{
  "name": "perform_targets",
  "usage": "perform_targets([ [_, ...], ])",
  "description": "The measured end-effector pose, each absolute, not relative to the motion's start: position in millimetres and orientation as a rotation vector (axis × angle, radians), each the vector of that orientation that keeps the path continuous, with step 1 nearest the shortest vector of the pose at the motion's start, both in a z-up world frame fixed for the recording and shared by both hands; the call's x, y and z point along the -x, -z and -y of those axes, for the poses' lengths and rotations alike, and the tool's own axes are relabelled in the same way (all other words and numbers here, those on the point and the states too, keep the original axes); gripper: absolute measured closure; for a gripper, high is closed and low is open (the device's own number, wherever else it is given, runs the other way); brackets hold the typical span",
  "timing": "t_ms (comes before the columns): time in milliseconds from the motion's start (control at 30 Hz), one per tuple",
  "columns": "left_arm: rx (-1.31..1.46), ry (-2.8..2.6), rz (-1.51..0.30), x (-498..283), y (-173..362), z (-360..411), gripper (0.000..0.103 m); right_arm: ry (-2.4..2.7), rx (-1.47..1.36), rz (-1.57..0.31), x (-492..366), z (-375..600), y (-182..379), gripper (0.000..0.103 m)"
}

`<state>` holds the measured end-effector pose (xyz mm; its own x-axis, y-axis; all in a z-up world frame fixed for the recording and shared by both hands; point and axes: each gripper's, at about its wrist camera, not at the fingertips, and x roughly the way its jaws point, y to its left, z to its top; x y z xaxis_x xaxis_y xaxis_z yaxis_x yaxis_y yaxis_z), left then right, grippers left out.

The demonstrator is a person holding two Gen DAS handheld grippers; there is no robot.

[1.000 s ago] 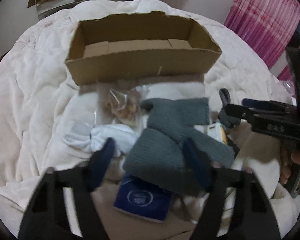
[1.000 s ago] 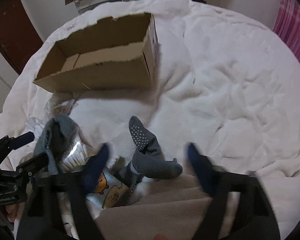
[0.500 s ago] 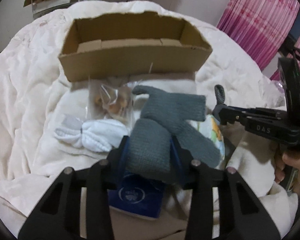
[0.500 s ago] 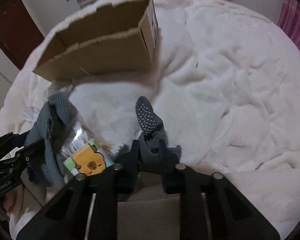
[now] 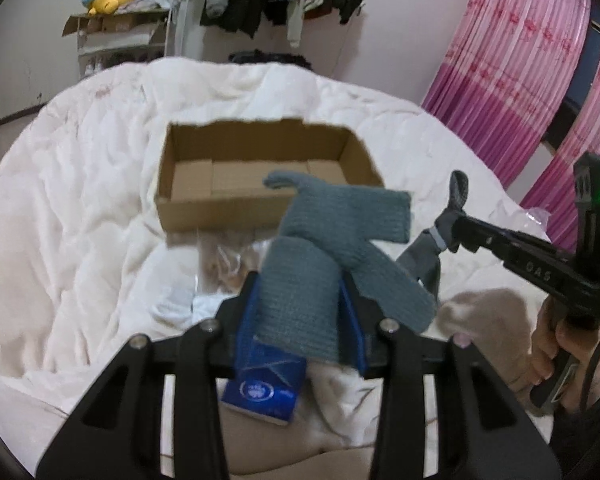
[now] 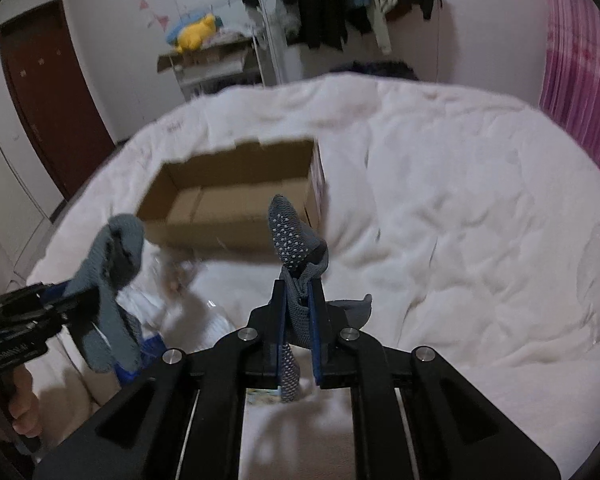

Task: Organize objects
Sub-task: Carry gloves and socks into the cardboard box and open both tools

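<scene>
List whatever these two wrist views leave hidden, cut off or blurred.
- Blue printed packet, left wrist view: top hidden under the grey knitted glove in the left gripper; print unreadable.
- Clear plastic bag, left wrist view: contents blurred.
- Dark grey dotted grip sock, right wrist view: lower end hidden behind the right gripper.
- Brown cardboard box, right wrist view: motion-blurred.

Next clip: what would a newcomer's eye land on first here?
Two garments held up over the white bed: the left gripper is clamped on a grey knit glove, and the right gripper pinches a dark sock with white grip dots. Just beyond both sits an open, empty cardboard box, and behind it pink curtains fill the right side of the left view.
</scene>
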<state>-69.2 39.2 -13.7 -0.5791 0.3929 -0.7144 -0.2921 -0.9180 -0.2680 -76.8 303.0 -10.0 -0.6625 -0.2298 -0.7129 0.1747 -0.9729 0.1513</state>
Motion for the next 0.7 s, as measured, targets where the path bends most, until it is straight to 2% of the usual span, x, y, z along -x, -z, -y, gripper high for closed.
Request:
perform_targets([
  [267, 1.014, -2.572, 0.156, 97, -33, -38, 0.063, 2.724, -1.021, 0.041, 100, -291, -44, 0.093],
  [700, 0.986, -2.642, 0.228, 184, -19, -40, 0.063, 2.714, -0.937, 0.032, 181, -271, -51, 0.093],
])
